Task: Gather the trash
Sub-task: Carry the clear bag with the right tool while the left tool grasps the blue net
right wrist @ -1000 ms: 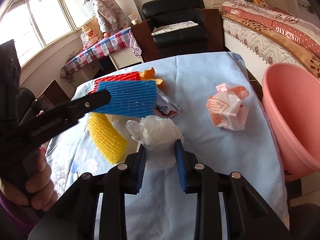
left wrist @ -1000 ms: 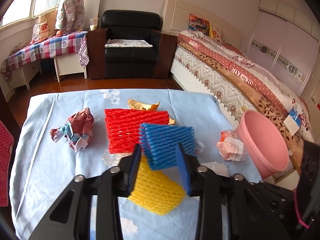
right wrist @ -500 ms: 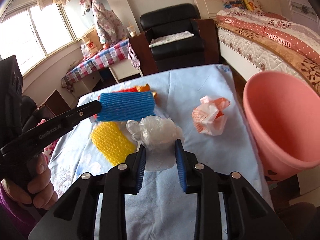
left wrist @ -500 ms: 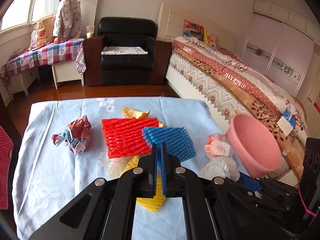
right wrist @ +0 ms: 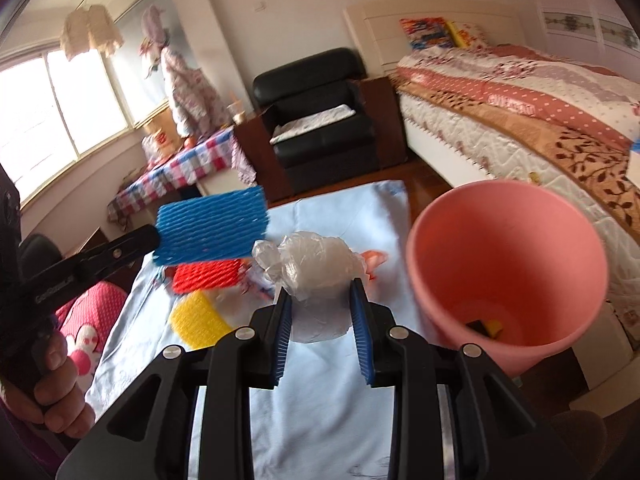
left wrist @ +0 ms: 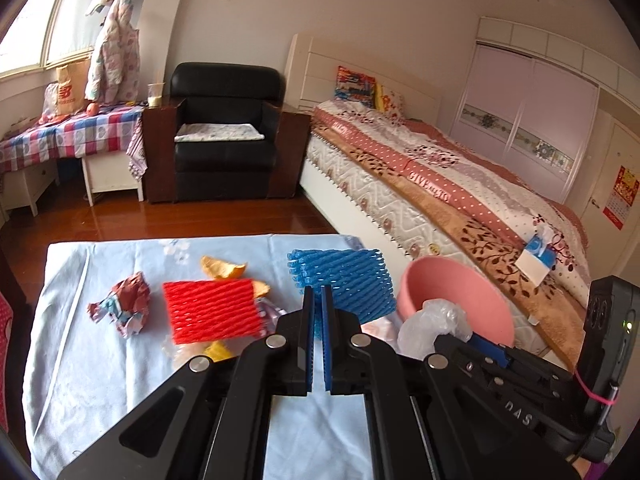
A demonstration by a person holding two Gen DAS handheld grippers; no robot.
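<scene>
Both loads lifted off table since earlier | left gripper (left wrist: 316, 312) clamped on blue foam net (left wrist: 344, 280) | right gripper (right wrist: 320, 312) pinching clear plastic bag (right wrist: 316, 264) | step: carry | next: release over pink bucket (right wrist: 508, 240)

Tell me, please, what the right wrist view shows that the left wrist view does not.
Only the right wrist view shows the inside bottom of the pink bin, with a small dark and yellow scrap, and the person's hand.

Only the left wrist view shows the crumpled wrapper and the orange peel.

Both show the blue foam net in the left gripper, the clear plastic bag in the right gripper, and the red net.
</scene>
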